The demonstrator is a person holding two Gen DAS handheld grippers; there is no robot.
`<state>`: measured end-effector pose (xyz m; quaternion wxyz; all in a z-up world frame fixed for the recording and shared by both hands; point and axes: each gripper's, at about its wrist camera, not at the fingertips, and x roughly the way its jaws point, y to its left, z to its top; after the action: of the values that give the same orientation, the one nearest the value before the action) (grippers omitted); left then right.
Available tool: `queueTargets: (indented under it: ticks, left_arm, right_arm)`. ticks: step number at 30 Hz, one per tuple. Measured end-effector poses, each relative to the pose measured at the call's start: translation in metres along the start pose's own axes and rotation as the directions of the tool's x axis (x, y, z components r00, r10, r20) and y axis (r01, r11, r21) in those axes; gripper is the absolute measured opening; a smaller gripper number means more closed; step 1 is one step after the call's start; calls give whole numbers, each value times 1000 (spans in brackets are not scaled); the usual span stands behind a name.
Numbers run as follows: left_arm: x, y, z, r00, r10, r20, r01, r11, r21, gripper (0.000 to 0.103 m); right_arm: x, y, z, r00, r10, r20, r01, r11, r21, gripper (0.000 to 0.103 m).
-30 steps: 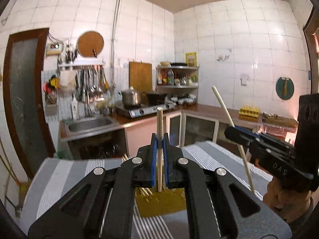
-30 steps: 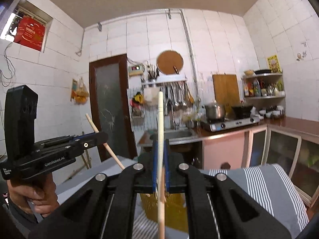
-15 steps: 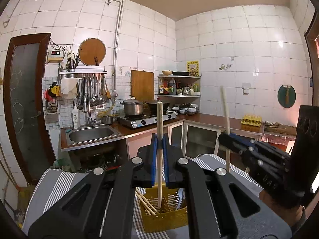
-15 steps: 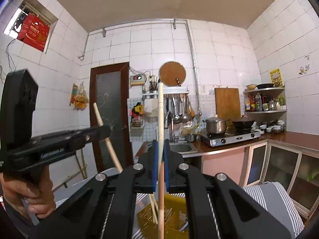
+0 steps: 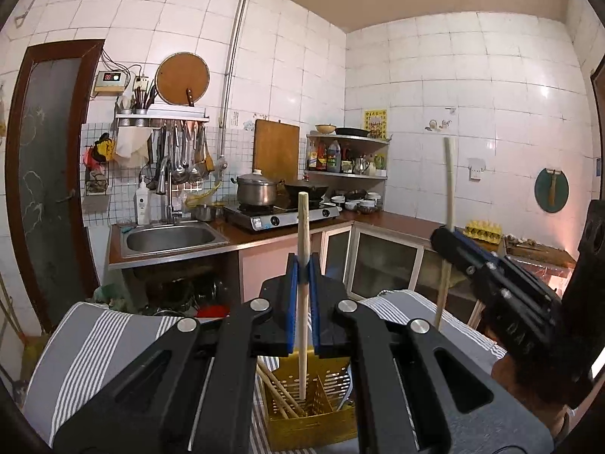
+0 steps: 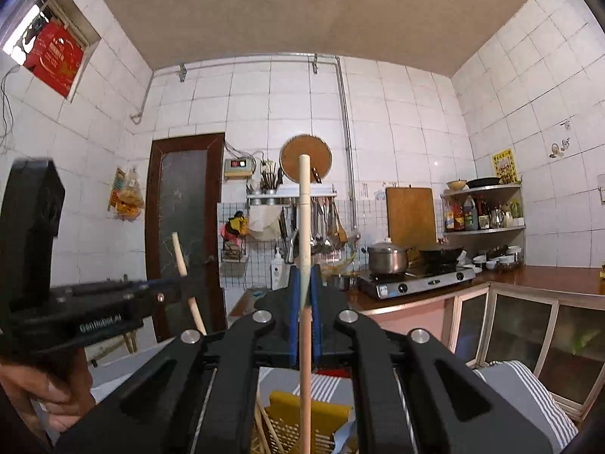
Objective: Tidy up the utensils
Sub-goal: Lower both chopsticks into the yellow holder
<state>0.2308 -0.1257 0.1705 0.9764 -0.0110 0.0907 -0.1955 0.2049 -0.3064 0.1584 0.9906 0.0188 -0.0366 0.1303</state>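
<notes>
Each wooden chopstick here looks light, stiff and smooth, so I judge it apt to pivot or slide in a pinch rather than bend or break; taking it near mid-length, as both are held, should keep it upright, whereas a hold near one end would likely let it swing. On the left, the left claw [image 5: 302,276] is pressed together on the left chopstick [image 5: 302,227], its blue pads [image 5: 291,302] clamping the shaft from either side with no gap showing. That stick stands nearly vertical, its upper end rising a little above the pads and its lower end reaching down inside the yellow slotted basket [image 5: 302,422], which sits on the grey striped cloth [image 5: 87,340] covering the surface; several other chopsticks [image 5: 280,393] already lean in the basket's left part. Whether the tip touches the basket floor cannot be told. Further right, the right claw [image 6: 304,283] is likewise closed tight on the right chopstick [image 6: 304,227], gripped lower on the shaft so that a long part stands above the pads. It too is upright, its lower part running down in front of the same basket, though the tip leaves the frame, so whether it is inside cannot be told.
</notes>
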Motion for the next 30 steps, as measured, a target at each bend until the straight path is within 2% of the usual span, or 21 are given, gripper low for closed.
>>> queueTargets:
  ticks: [4, 10, 16, 19, 30]
  left_arm:
    - [6, 2, -2, 1000, -25, -4, 25, 1000, -10, 5]
    - [17, 14, -7, 1000, -8, 27, 9, 999, -43, 5]
    - [46, 18, -23, 1000, 19, 0, -19, 999, -26, 5]
    - [60, 19, -30, 1000, 8, -27, -9, 999, -41, 5]
    - [66, 10, -32, 998, -6, -59, 5, 1000, -22, 5]
  right_arm:
    - [7, -7, -7, 999, -30, -20, 31, 1000, 7, 6]
    - [18, -13, -15, 997, -60, -44, 60, 998, 6, 6]
    - [35, -16, -29, 993, -89, -76, 88, 996, -15, 6]
    - [39, -20, -34, 992, -91, -85, 90, 996, -10, 6]
    - [49, -34, -48, 993, -88, -76, 91, 995, 30, 6]
